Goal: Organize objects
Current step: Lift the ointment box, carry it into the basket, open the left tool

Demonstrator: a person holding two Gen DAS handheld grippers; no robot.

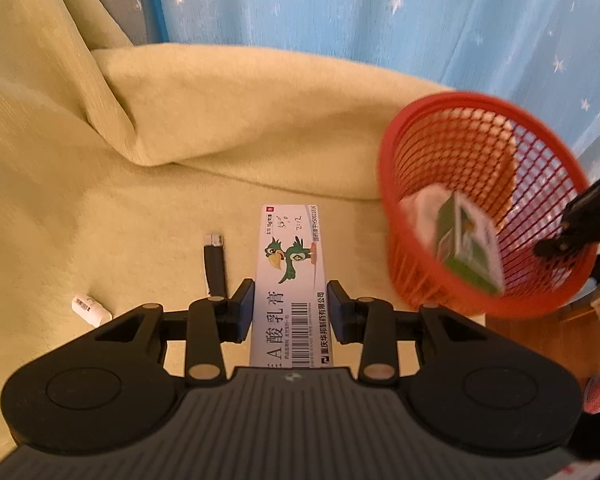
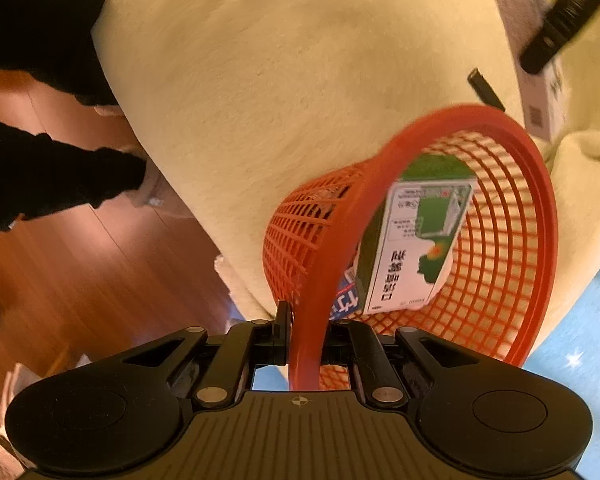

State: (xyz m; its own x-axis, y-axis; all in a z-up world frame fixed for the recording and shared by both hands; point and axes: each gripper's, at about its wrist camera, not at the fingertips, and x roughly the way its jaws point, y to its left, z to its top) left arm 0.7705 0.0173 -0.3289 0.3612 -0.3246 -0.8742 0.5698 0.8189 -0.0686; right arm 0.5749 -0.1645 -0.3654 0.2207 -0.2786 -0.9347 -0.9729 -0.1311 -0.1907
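While my right claw (image 2: 306,336) has the red mesh basket (image 1: 480,204) pinched by its rim, jaws nearly closed on that thin plastic lip and the whole thing tipped toward the bed, my left claw (image 1: 291,308) has the long white ointment box (image 1: 288,280) between its pads; jaws are about as wide as the box, and they look to be gripping its sides, though I can't swear they're pressing; so I'd say I'm mid pick-and-drop, one more item headed for the basket; there's already a green box (image 2: 412,240) sitting tilted inside, with something blue and white under it; next move, as I see it, is swinging the white box right, over the rim, then letting go; the long axis of the box runs straight out along my fingers, far end pointing away toward the blanket fold and curtain, printed face up; a black stick-shaped thing (image 1: 216,264) and a small white tube (image 1: 91,309) lie on the yellow-green blanket (image 1: 100,200) to the left, not yet sorted.
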